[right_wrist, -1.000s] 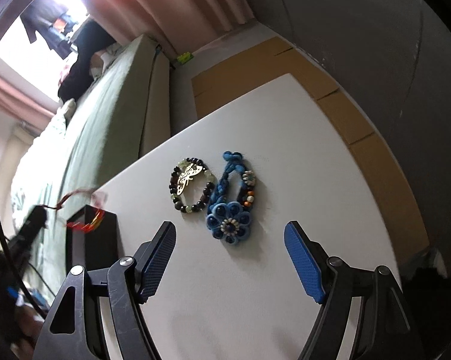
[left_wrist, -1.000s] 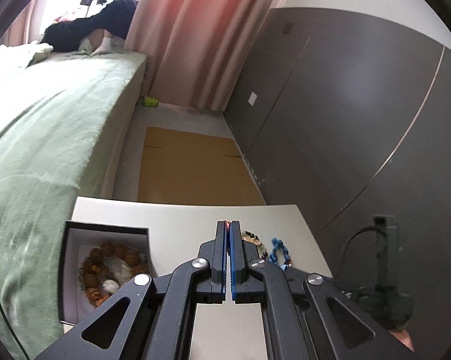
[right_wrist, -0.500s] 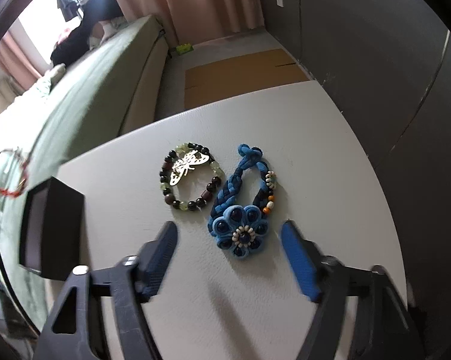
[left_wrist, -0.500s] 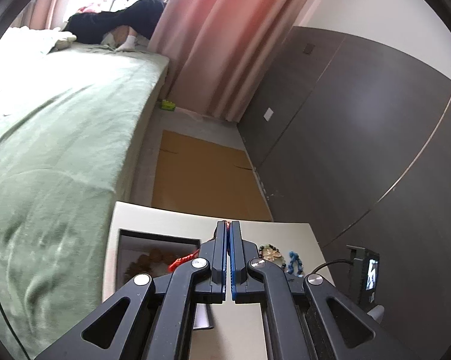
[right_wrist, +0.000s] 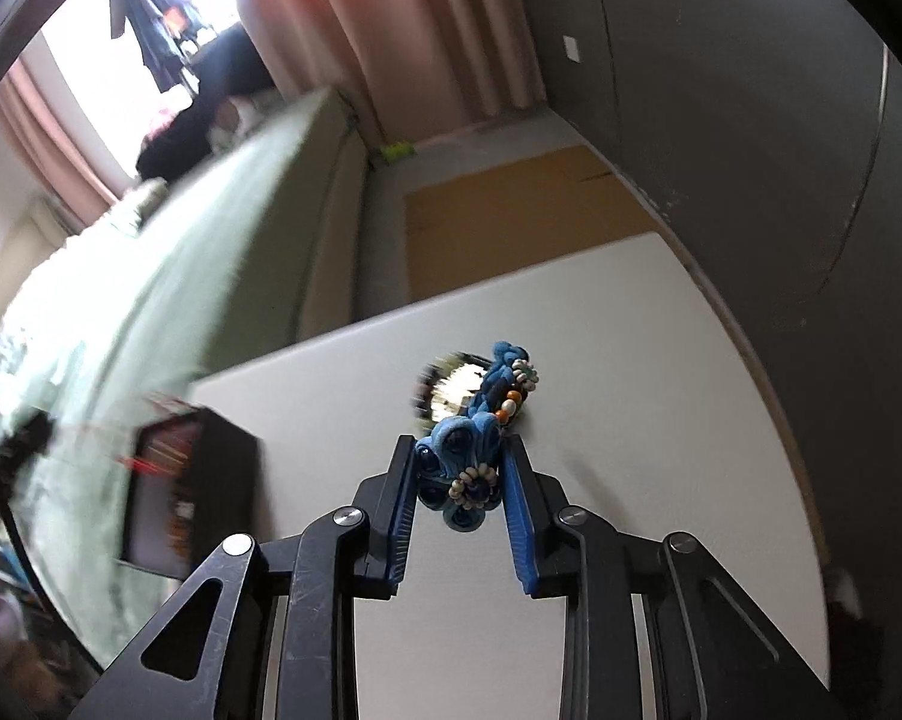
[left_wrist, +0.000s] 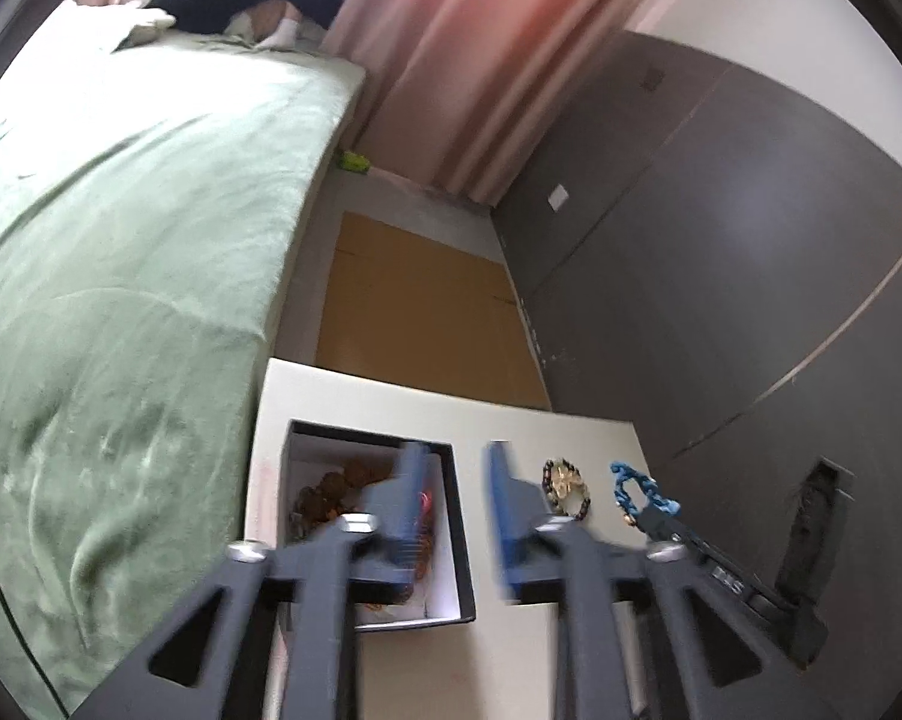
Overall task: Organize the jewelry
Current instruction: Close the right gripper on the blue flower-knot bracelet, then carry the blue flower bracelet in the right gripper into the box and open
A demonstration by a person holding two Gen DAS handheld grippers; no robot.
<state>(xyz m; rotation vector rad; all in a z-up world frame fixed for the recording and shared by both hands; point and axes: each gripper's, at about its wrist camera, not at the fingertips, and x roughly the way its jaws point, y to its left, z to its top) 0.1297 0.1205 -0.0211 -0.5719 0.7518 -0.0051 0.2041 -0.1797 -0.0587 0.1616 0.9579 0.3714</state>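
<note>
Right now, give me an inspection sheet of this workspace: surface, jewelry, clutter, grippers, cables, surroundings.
Surface: white table, mostly bare.
Job's things: black jewelry box, open, with brown bead bracelet and red strand inside; blue flower bracelet between the right gripper's pads; butterfly bead bracelet lying on the table.
Clutter: nothing seen.
Grippers: left gripper over the box, jaws opening, nothing between them; right gripper jaws closing, pads pressing on the blue flower bracelet.
Cables: nothing seen.
Surroundings: green bed, pink curtain, dark wall panels, cardboard sheet on the floor.
</note>
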